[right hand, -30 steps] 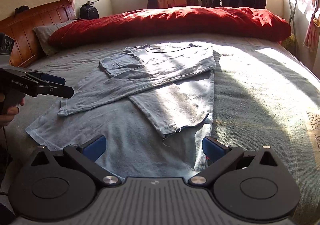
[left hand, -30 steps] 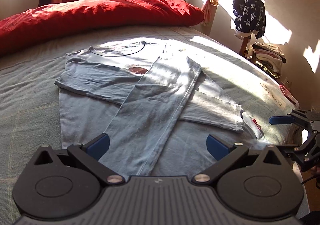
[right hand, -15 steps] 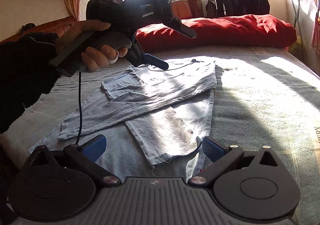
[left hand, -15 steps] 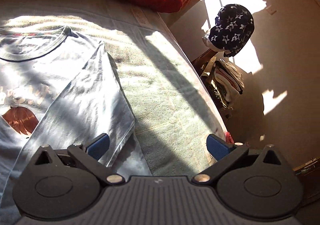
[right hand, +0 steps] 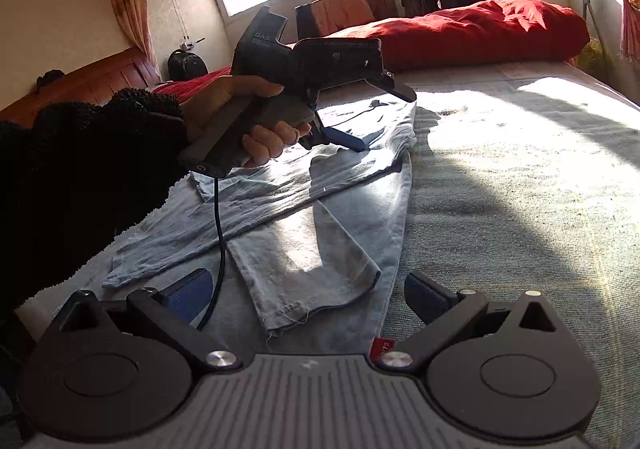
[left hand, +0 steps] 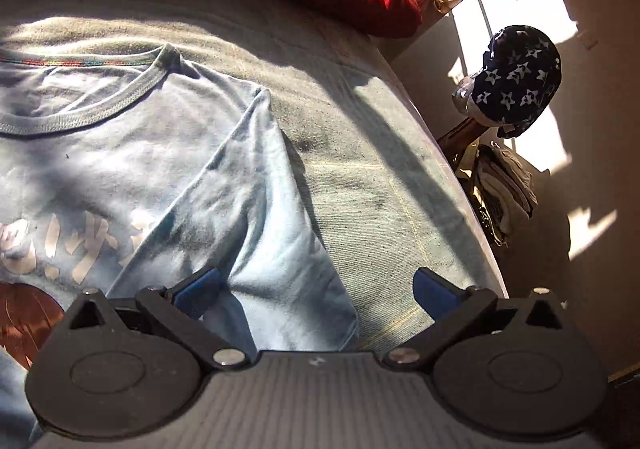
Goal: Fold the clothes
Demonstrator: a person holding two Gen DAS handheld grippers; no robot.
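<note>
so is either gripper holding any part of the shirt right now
No. The left gripper hangs open over the shirt's shoulder edge, and the right gripper is open above its hem, gripping nothing.

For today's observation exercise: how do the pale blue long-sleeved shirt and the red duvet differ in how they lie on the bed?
The pale blue shirt lies flat in the middle of the bed, sleeves folded across its front; the red duvet sits bunched in a thick heap along the far edge. The shirt carries a printed design; the duvet looks plain. Both rest on the bed, partly in sunlight.
</note>
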